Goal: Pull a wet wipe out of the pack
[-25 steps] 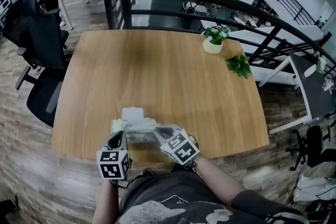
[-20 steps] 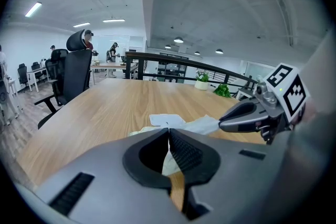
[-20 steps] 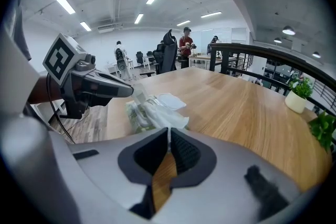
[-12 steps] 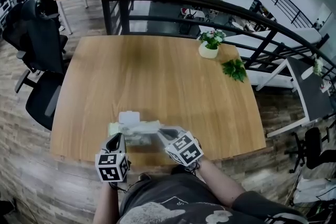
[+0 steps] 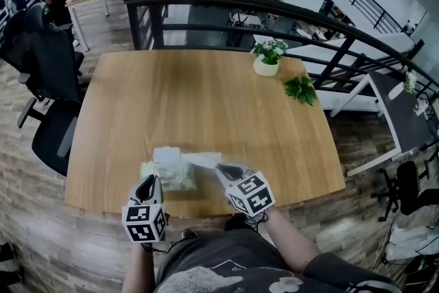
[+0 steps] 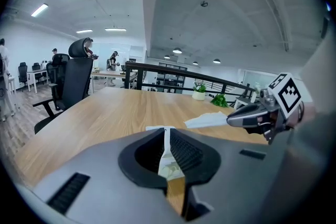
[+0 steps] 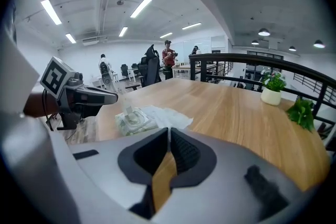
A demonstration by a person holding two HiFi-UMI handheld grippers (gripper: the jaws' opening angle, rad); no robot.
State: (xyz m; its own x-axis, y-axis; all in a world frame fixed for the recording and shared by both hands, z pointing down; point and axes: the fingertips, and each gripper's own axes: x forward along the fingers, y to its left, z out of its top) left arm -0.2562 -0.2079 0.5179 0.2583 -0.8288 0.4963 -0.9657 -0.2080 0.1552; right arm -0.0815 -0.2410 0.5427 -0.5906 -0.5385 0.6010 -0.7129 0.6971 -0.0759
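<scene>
1. At the near edge of the wooden table [image 5: 206,92], right in front of you, the wet wipe pack [image 5: 169,176] lies flat. Its white lid [image 5: 167,154] is flipped open on the far side.
2. Your left gripper [image 5: 146,183] sits at the pack's near-left corner. Its jaws are almost together and just starting to part. A thin, pale-green strip of the pack's edge is between them, and the pads look to be pressing on it.
3. Your right gripper [image 5: 226,168] is just to the right of the pack, clear of it, with its tip angled towards the left gripper. Its jaws are closed tight on one end of a white wet wipe [image 5: 201,160].
4. That wipe stretches leftwards from the right gripper's tip to the top of the pack near the lid. In the left gripper view it stands out flat in the air, lifted off the wood.
5. You can't tell whether the wipe's far end sits in the pack's opening or is already free. The head view is too small there, and in the right gripper view the wipe blends into the pack's top.
6. The pack lies between your two gripper tips, which are close together.
7. A potted plant [image 5: 266,58] and a green sprig [image 5: 299,88] stand at the table's far right corner, well apart from the pack.
</scene>
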